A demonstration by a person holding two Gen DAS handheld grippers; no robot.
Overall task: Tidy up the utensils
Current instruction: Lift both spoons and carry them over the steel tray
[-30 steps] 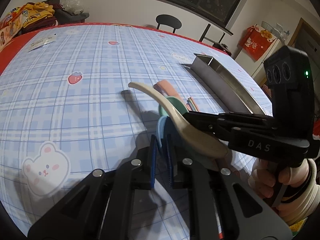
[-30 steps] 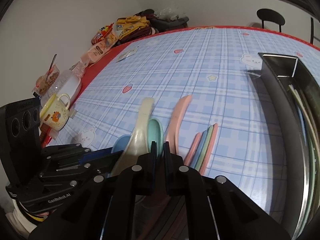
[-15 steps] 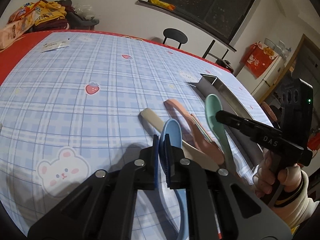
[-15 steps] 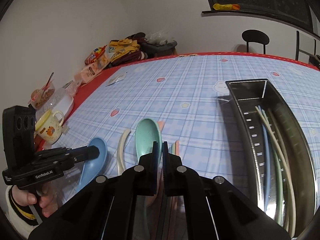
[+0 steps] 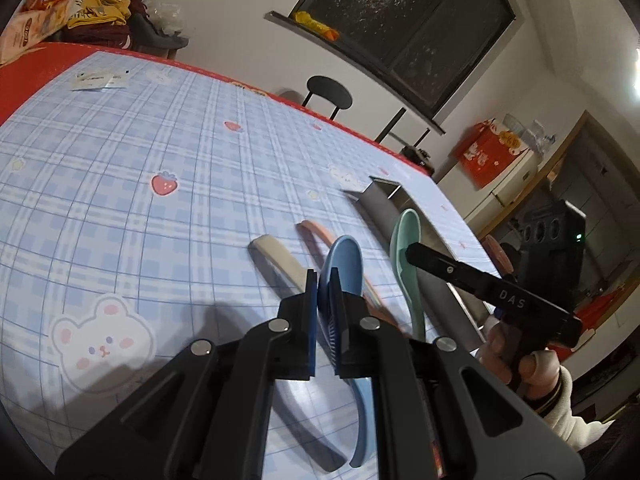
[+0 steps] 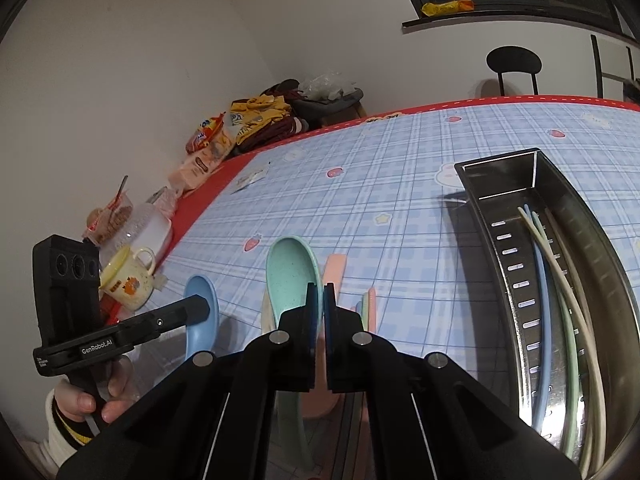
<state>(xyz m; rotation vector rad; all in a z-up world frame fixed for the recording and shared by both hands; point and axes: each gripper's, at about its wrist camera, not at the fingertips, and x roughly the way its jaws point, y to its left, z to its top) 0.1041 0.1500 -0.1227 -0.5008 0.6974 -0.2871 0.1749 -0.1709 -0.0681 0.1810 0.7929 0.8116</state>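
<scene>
Left tongs [image 5: 323, 280]: clenched on the blue spoon [image 5: 344, 258], gripping it edge-on just below the bowl; the handle trails back under the tongs toward the lower middle of the left wrist view, so the spoon is up off the bench.
Right tongs [image 6: 319, 294]: clenched on the green spoon [image 6: 294, 268], bowl pointing away from the camera in the centre of the right wrist view, handle running back beneath the tongs.
Why both are lifted: my reading is that each hand carries one spoon so two go to the tray in a single trip.
Steel tray [image 6: 496, 168]: right side of the right wrist view, long and slotted along one wall; it already holds slim chopsticks [image 6: 540, 264] in blue, green and cream, which suggests it is the collecting place.
Left on the bench [image 5: 120, 200]: a cream spoon [image 5: 276, 254] and a pink spoon [image 5: 316, 230] in the centre of the left wrist view, near the tray; a few pastel chopsticks lie just beside them.
Next move, as a judgement: swing the green spoon over the tray's open top, lengthwise with it, before letting go.
Risk: the glossy spoons are pinched on a thin edge and could twist in the grip.
</scene>
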